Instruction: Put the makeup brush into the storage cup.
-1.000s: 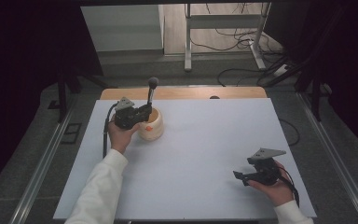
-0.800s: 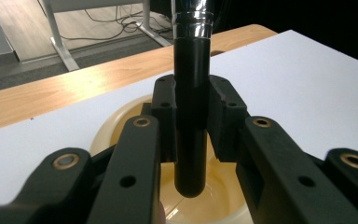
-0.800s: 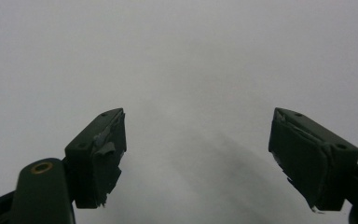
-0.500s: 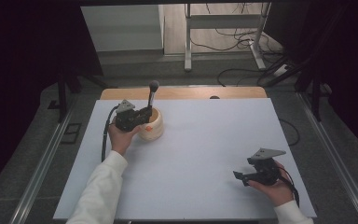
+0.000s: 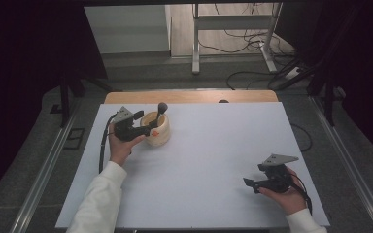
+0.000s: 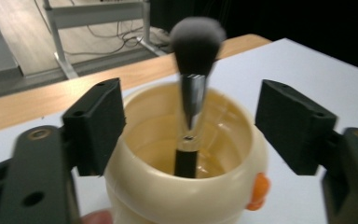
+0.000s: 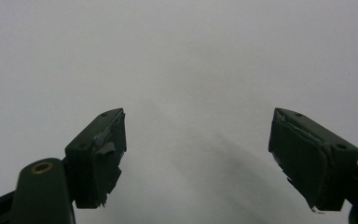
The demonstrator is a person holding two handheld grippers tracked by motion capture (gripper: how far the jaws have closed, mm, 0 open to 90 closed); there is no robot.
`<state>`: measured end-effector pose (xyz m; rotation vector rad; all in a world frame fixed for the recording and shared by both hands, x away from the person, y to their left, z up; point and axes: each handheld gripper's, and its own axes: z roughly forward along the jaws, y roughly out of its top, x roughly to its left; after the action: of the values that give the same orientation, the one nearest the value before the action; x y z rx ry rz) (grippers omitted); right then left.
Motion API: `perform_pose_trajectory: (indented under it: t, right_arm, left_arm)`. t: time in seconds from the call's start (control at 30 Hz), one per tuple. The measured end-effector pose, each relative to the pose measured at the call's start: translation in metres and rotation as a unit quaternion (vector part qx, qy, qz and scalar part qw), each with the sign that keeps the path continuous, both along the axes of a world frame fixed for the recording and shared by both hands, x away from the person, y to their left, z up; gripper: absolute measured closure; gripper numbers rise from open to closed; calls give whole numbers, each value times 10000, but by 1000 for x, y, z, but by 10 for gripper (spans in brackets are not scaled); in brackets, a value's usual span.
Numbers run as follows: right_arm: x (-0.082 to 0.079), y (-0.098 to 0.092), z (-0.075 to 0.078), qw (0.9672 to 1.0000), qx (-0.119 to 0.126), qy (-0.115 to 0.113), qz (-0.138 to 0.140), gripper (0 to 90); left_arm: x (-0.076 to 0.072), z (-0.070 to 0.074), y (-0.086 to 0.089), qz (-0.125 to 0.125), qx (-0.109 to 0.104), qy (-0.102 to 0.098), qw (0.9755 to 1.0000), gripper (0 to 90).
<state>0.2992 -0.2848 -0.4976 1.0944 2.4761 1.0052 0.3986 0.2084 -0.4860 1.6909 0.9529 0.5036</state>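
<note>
High view: My left gripper (image 5: 148, 130) sits at the upper left of the frame, against the cream cup (image 5: 158, 134) on the white table (image 5: 213, 145). The makeup brush (image 5: 160, 112) stands in the cup, head up. My right gripper (image 5: 251, 183) rests at the lower right, well apart from both.

Left gripper view: My jaws have just been opening and now stand wide either side of the cup (image 6: 186, 154), which fills the centre and bottom of the frame. The pads are clear of the brush (image 6: 193, 88); whether they brush the cup wall I cannot tell. The brush handle drops into the cup and leans toward the near wall.

Right gripper view: My right gripper (image 7: 198, 158) is spread wide over bare white table (image 7: 177, 56), with nothing between the jaws.

Step in hand: By my reading, the brush is delivered and freshly released.

Next move: I judge it calls for backing the left gripper away level, without clipping the cup or tipping the brush.

What one view adds: The left gripper view shows an orange beak-like bump (image 6: 258, 191) at the cup's lower right and the open gap around the brush. The high view gives the spacing of both hands.
</note>
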Motion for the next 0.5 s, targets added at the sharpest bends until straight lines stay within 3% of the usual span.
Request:
perform_pose_trajectory:
  t: [0.2,0.5]
  right_arm:
    - [0,0,0,10000,11,17,-2,198]
    - [0,0,0,10000,4,24,0,198]
  left_arm:
    - [-8,11,-1,-113,-66,-122,9998,203]
    - [-14,17,-4,-254,-84,5,9996,157]
